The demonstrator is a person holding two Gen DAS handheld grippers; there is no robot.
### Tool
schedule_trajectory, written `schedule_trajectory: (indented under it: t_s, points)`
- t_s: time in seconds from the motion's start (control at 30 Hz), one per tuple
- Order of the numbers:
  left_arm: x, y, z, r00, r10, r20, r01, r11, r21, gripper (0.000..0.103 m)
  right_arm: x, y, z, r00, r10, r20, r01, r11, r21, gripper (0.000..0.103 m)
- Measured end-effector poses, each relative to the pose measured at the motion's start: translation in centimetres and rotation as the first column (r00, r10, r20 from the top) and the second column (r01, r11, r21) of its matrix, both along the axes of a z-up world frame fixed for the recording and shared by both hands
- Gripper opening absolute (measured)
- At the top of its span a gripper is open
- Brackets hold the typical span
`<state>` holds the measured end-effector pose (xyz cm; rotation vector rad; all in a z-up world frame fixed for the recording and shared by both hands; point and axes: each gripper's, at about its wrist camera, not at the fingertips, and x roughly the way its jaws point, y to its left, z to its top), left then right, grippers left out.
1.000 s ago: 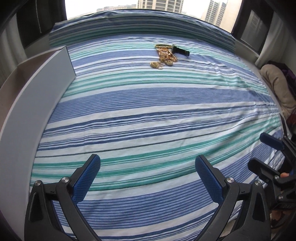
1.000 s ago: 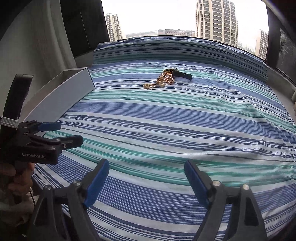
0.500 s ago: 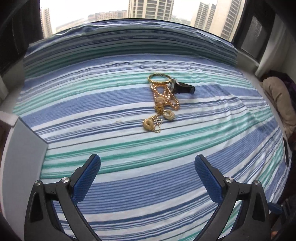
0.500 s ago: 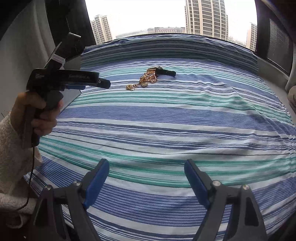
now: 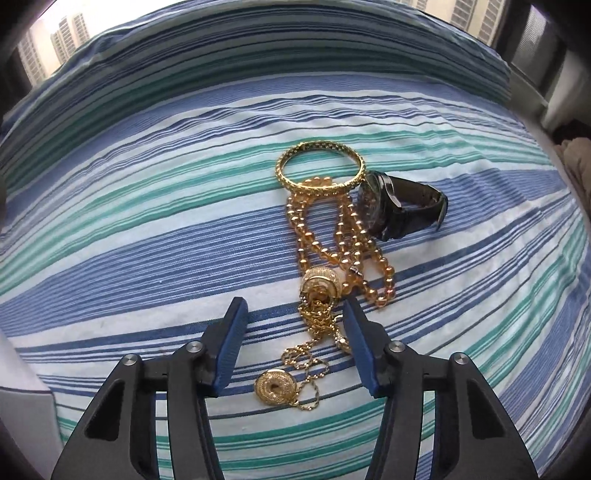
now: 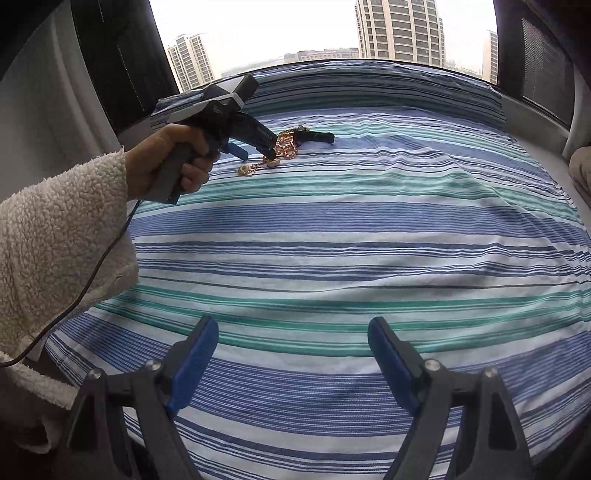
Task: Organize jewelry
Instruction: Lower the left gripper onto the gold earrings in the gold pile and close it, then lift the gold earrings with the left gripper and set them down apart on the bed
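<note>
Left gripper point(image 5: 293, 314) jaws apart astride tangled gold chain necklace point(image 5: 314, 332), black wristwatch point(image 5: 400, 206) face half-hidden behind gold bangle point(image 5: 320, 170), right gripper point(image 6: 291, 343) spread wide, holding nothing.

Gold bangle point(image 5: 320, 168), beaded necklace point(image 5: 343, 240), pendant chain point(image 5: 295, 369), black watch point(image 5: 400, 206), heaped touching on bedspread

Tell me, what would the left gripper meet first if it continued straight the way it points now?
Probably the thin gold chain lying between the open fingers of the left gripper, then the round gold pendant just beyond; depth is uncertain.

striped bedsheet point(image 5: 147, 236) | window, tower blocks point(image 6: 399, 33) | grey panel point(image 5: 26, 417)
</note>
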<state>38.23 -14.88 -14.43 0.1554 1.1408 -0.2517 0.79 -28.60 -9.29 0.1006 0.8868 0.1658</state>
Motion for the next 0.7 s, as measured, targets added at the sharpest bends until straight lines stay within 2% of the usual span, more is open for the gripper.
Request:
schedule_trajectory:
  t_s: [0.03,0.07,0.1,0.2,0.3,0.53,0.7]
  points:
    - [0.0,-0.1,0.0,1.000,0.000,0.002,0.000,1.000,-0.007,0.048,0.0,0.0,0.0,1.000,-0.003,-0.003,0.003,1.000,0.002,0.085]
    - [0.0,-0.1,-0.1,1.000,-0.001,-0.004,0.001,1.000,-0.018,0.032,-0.1,0.0,0.0,1.000,-0.007,-0.004,0.007,1.000,0.002,0.085]
    - [-0.2,-0.3,-0.1,1.000,-0.003,-0.002,0.003,1.000,-0.015,0.023,0.0,-0.1,-0.1,1.000,-0.011,-0.006,0.011,1.000,0.004,0.085]
    - [-1.1,-0.6,0.0,0.999,-0.023,0.027,0.023,1.000,0.013,0.021,0.2,-0.2,-0.2,1.000,-0.022,-0.011,0.022,1.000,0.011,0.085]
    - [-2.5,0.8,1.4,0.999,-0.012,0.036,0.014,0.999,-0.039,0.020,0.2,-0.2,0.1,0.999,-0.032,-0.010,0.032,0.999,0.010,0.085]
    - [-9.3,5.3,8.0,0.995,-0.036,0.090,0.048,0.990,-0.130,0.020,0.2,-0.4,0.2,0.999,-0.039,0.000,0.039,0.999,0.021,0.085]
    - [-14.3,8.1,12.5,0.992,-0.064,0.109,0.078,0.989,-0.125,0.020,0.2,0.4,0.4,1.000,-0.019,0.008,0.019,0.999,0.026,0.085]
